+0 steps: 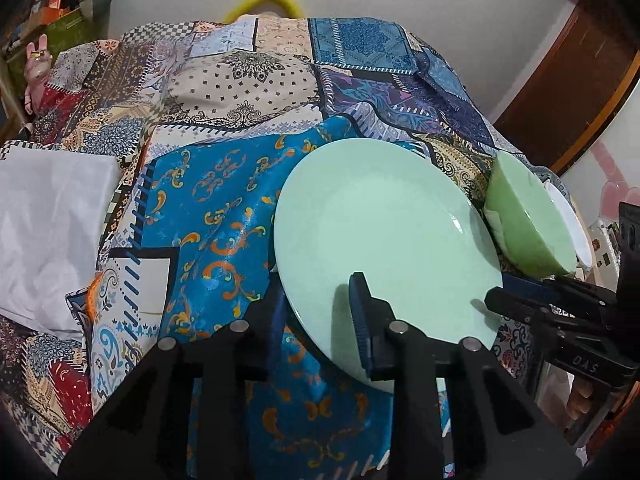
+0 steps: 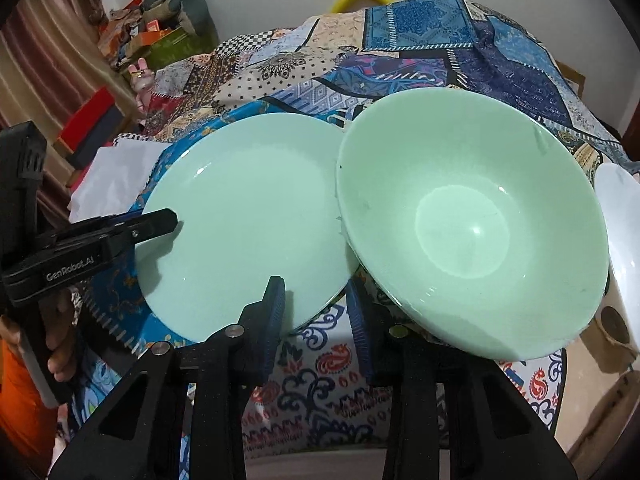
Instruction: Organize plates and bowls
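Note:
A pale green plate point(image 1: 384, 232) is tilted above the patterned cloth. My left gripper point(image 1: 320, 312) straddles its near rim, one finger over it and one under; in the right wrist view it point(image 2: 160, 222) sits at the plate's point(image 2: 248, 216) left edge. A green bowl point(image 2: 472, 232) is tilted beside the plate, its rim over the plate's right edge. My right gripper point(image 2: 318, 312) has its fingers apart, the left finger over the plate's rim, the right one under the bowl. The bowl point(image 1: 524, 220) shows from the side in the left wrist view, with my right gripper point(image 1: 520, 300) below it.
A patchwork cloth point(image 1: 240, 92) covers the surface. A white cloth point(image 1: 48, 232) lies at the left. A white dish point(image 2: 624, 232) stands right of the bowl; it also shows in the left wrist view point(image 1: 570, 220). Boxes and clutter point(image 2: 160, 36) stand at the back left.

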